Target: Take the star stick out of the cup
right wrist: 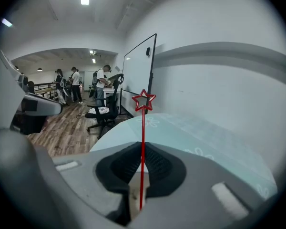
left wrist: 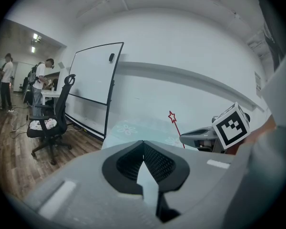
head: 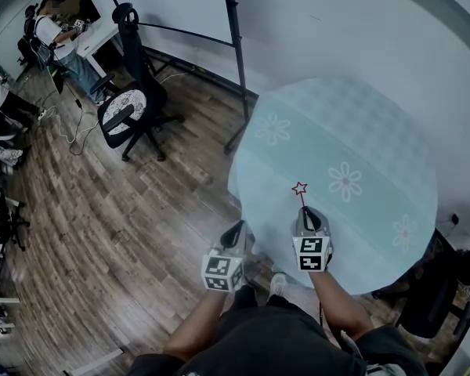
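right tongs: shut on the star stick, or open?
Shut on it. Right gripper view: the right tongs pinch the star stick between their pads, star beyond the tips.

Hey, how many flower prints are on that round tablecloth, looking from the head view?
3. One flower print near the far left edge, one in the middle, right of the star stick, one near the right edge. Others may hide under the right tongs.

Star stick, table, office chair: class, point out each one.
star stick (right wrist: pixel 142 144), right gripper view, red stem.
table (head: pixel 360 124), head view, bare cloth.
office chair (head: pixel 124 108), head view, seat cushion.
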`<state>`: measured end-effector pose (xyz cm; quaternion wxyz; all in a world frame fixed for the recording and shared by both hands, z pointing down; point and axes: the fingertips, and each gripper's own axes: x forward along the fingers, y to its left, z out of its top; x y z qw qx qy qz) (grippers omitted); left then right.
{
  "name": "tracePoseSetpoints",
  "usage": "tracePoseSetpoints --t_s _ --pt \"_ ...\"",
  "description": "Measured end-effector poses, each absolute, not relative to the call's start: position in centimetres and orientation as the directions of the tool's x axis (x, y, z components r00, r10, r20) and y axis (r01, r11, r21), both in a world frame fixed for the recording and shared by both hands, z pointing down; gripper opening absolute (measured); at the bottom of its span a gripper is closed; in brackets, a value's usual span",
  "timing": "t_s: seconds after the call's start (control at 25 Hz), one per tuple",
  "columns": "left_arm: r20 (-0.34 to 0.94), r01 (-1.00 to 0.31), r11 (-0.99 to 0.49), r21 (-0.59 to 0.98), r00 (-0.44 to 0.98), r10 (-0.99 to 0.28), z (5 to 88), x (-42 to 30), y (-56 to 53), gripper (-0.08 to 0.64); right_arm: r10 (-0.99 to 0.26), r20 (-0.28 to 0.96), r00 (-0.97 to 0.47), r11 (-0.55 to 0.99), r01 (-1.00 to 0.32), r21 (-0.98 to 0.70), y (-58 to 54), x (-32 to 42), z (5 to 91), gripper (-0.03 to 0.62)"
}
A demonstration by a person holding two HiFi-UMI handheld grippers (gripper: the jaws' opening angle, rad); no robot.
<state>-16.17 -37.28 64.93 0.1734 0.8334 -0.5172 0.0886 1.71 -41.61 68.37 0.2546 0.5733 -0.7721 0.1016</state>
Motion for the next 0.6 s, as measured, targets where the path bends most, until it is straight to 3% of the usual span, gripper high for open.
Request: tracePoseSetpoints --t_s 0.6 --pt "0.223 -0.891 -0.431 0.143 0.453 -0.863 59.4 -16.0 -37.0 0.006 -0.924 0.302 -0.235 0.271 -0.959 0.084 -39.9 1.7 57.6 0.021"
